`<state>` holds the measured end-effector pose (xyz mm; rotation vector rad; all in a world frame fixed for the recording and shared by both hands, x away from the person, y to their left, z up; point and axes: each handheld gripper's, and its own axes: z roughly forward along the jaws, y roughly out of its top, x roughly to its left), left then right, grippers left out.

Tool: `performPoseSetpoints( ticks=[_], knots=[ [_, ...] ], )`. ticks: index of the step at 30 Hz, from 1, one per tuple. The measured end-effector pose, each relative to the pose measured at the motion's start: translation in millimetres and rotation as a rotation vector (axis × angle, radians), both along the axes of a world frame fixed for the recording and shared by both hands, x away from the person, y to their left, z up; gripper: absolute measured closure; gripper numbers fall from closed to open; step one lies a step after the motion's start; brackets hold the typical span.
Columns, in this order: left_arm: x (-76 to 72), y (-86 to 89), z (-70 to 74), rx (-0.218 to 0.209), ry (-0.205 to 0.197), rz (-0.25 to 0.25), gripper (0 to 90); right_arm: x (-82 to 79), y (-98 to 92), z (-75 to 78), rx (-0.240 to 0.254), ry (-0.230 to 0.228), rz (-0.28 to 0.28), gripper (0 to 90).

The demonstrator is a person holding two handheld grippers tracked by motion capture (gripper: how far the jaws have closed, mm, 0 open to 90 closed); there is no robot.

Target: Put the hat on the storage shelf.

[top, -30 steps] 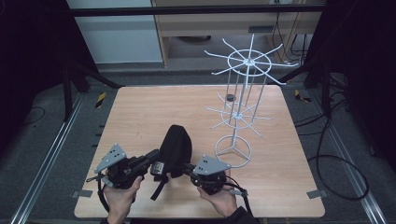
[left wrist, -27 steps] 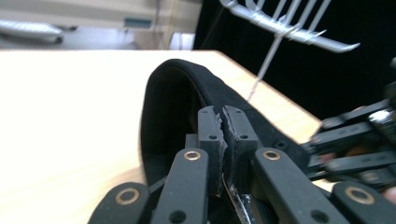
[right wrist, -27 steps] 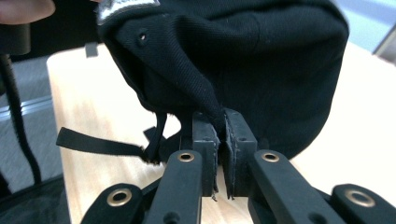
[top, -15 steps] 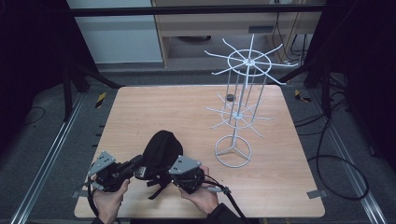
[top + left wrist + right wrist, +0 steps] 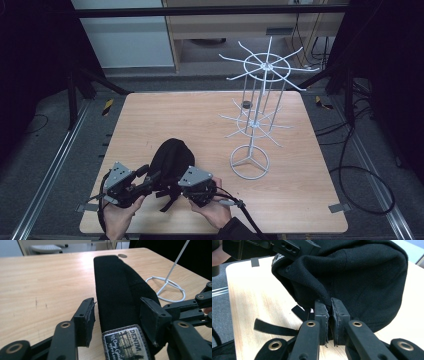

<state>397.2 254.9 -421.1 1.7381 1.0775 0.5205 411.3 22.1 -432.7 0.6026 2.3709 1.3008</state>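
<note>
A black cap [image 5: 172, 157] lies on the wooden table [image 5: 200, 120] near its front edge, its strap trailing toward the person. My left gripper [image 5: 152, 177] comes at it from the left; its jaws have just been opening. In the left gripper view they stand apart, and my left gripper [image 5: 117, 315] straddles a fold of the cap [image 5: 117, 290] with a woven label [image 5: 126, 342] on it. My right gripper [image 5: 331, 307] is shut on the cap's [image 5: 362, 272] lower edge, thin fabric pinched between the pads. From above, my right gripper [image 5: 180, 189] sits at the cap's front right.
A white wire display stand [image 5: 252, 125] with spoked arms rises at the right of the table, its ring base [image 5: 249, 162] close to the cap's right. A small dark disc [image 5: 245, 104] lies behind it. Dark frame rails and cables flank the table.
Both hands have come down and toward the front left with the cap, which now rests on the table. The left jaws, shut before, now stand apart. The right jaws stay shut.
</note>
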Motion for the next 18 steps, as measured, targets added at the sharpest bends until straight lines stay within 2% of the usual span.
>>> performPoseSetpoints(
  ticks=[4, 9, 13, 14, 18],
  knots=[
    [1.5, 1.6, -4.5, 0.039, 0.022, 0.035, 56.5, -0.3, 5.3, -3.7, -0.005, -0.003, 0.006, 83.9],
    [3.4, 8.1, -6.9, 0.049, 0.028, 0.071, 61.1, 0.5, 11.5, -4.6, -0.005, -0.007, 0.014, 79.5],
    [8.5, 16.1, -12.3, 0.051, 0.046, 0.097, 62.0, 0.3, 11.9, -4.9, 0.014, -0.022, 0.02, 64.6],
    [9.9, 18.4, -13.6, 0.054, 0.053, 0.104, 62.0, 0.3, 11.9, -4.9, 0.014, -0.022, 0.02, 64.6],
    [15.6, 29.7, -19.3, 0.061, 0.077, 0.14, 61.9, -1.1, -0.6, -1.9, 0.072, -0.003, 0.026, 50.6]
  ],
)
